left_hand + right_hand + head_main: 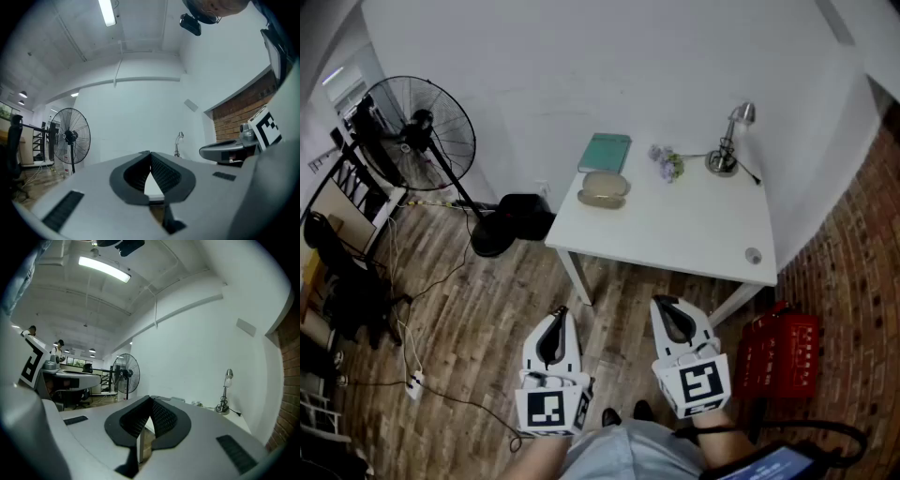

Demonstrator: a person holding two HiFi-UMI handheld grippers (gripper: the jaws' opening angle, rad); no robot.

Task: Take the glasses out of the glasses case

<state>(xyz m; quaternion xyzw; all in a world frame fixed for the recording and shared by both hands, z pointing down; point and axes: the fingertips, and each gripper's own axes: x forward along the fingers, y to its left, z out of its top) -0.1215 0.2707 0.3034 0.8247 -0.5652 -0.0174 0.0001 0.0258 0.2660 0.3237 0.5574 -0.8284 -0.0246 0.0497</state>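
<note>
Jaws are resting shut and empty on the left gripper [560,312] and right gripper [660,303] at bottom centre, well apart from the glasses case [604,189] lying closed at upper centre, so opening them while approaching is looking wise.

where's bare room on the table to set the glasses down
The middle and front of the table are bare, from the glasses case across to the small round thing at the right corner. The back edge is crowded: teal book, flowers, lamp.
</note>
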